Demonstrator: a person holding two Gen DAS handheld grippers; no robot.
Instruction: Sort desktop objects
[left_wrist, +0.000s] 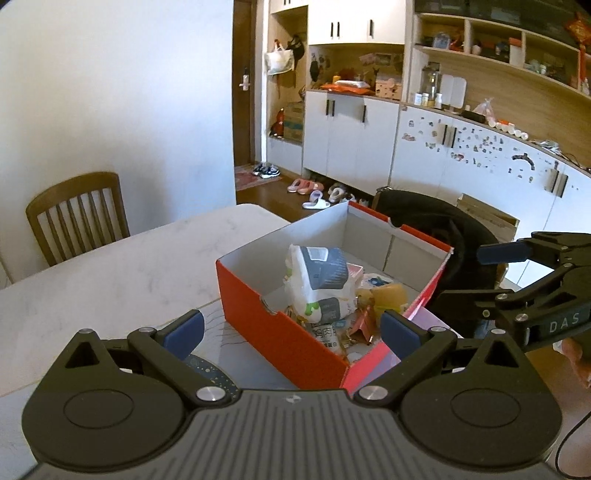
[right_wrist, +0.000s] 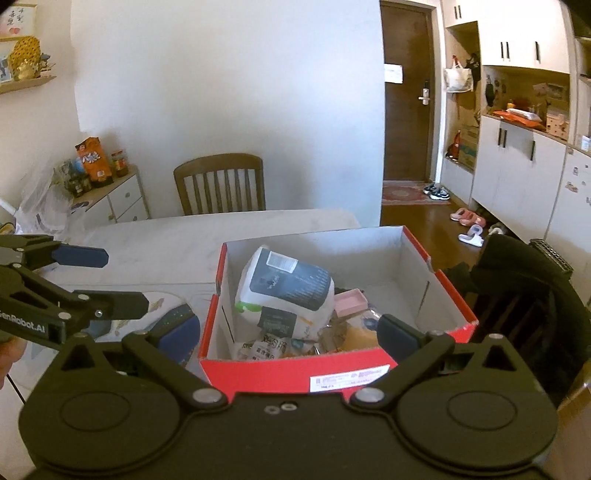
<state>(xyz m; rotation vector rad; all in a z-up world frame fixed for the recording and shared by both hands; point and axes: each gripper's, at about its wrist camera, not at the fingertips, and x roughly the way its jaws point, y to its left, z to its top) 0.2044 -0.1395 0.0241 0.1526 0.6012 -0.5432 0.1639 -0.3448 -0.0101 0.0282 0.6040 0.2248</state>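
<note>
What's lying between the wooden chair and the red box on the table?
Bare white tabletop only, from the wooden chair to the red box; clearest in the right wrist view.

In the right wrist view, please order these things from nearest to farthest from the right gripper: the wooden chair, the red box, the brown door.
1. red box: directly ahead of the open right gripper, on the table.
2. wooden chair: behind the table, left of centre, at the wall.
3. brown door: far back on the right, past the wall corner.
</note>
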